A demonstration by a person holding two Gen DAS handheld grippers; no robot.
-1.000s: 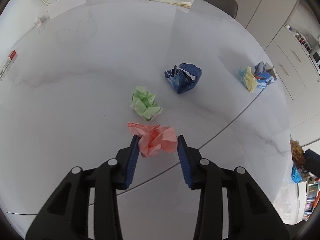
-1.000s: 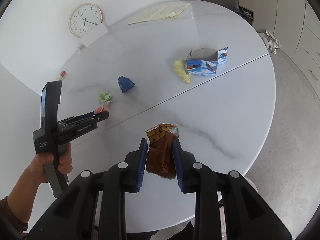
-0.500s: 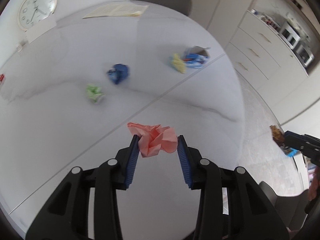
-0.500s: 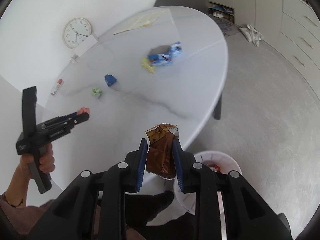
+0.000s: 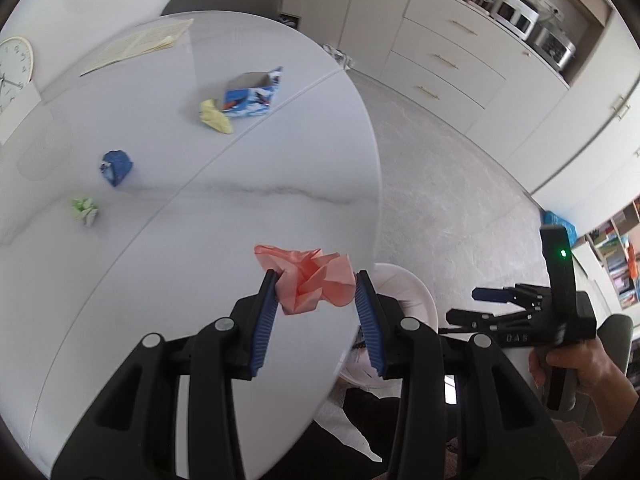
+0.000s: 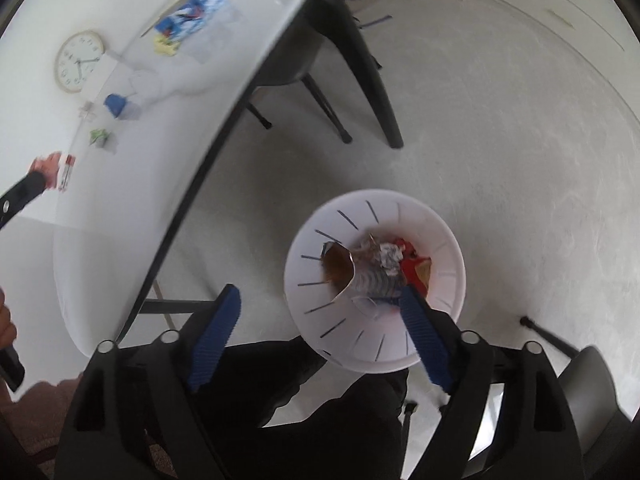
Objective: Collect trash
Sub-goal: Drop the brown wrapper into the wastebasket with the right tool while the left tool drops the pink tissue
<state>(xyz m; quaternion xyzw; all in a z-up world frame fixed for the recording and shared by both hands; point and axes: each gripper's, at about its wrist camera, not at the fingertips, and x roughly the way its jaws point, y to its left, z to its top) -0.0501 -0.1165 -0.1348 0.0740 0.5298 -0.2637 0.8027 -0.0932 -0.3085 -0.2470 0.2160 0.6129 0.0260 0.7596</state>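
Note:
My left gripper (image 5: 316,300) is shut on a crumpled pink paper ball (image 5: 310,280), held above the table's near edge, beside a white bin (image 5: 412,300). My right gripper (image 6: 320,328) is open and empty, over the white slotted bin (image 6: 440,220) on the floor. A brown wrapper (image 6: 340,268) lies in the bin with other trash. On the white table (image 5: 200,280) lie a green paper ball (image 5: 85,210), a blue paper ball (image 5: 116,167), a yellow paper ball (image 5: 216,117) and a blue printed carton (image 5: 252,96). The right gripper also shows in the left wrist view (image 5: 480,306).
A dark chair (image 6: 340,52) stands on the floor beyond the bin. A clock (image 6: 79,61) and papers (image 5: 132,46) lie at the table's far side. Cabinets (image 5: 460,52) line the far wall. A small red-capped object (image 6: 66,168) lies on the table.
My right gripper moved off the table to over the bin and opened; the brown wrapper dropped into the bin. My left gripper carried the pink ball toward the table edge near the bin.

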